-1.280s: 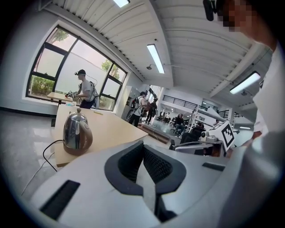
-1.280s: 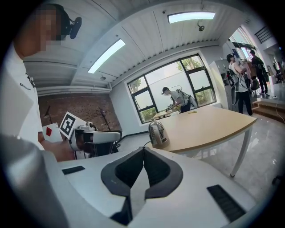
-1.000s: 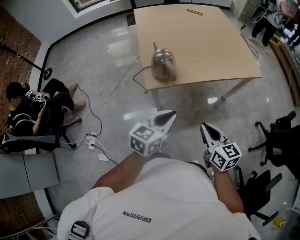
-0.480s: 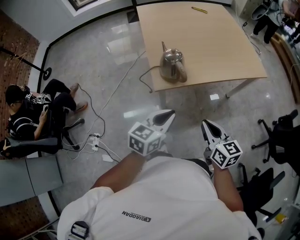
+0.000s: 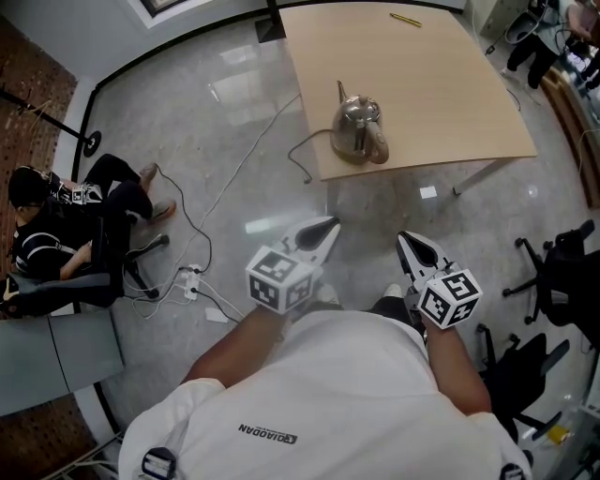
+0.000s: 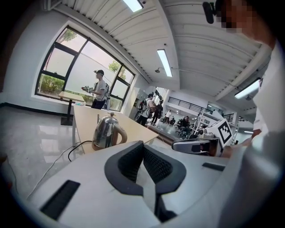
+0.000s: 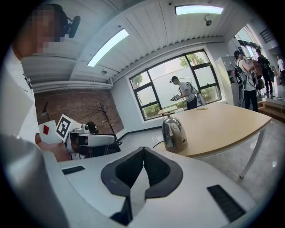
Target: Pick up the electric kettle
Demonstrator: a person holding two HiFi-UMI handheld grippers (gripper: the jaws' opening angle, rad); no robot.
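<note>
A shiny steel electric kettle (image 5: 359,131) with a tan handle stands near the front left corner of the wooden table (image 5: 441,84); its black cord trails off the edge to the floor. It also shows in the left gripper view as the kettle (image 6: 108,131) and in the right gripper view as the kettle (image 7: 173,132). My left gripper (image 5: 328,226) and right gripper (image 5: 405,243) hover over the floor, well short of the table. Both are shut with nothing between their jaws.
A yellow pen (image 5: 405,19) lies at the table's far edge. A black cord (image 5: 246,164) runs across the floor to a power strip (image 5: 186,277). A person (image 5: 66,225) sits on a chair at the left. Black office chairs (image 5: 553,281) stand at the right.
Both grippers have moved forward toward the table. The kettle and table now sit closer and more centred ahead of them. The jaws stayed shut.
</note>
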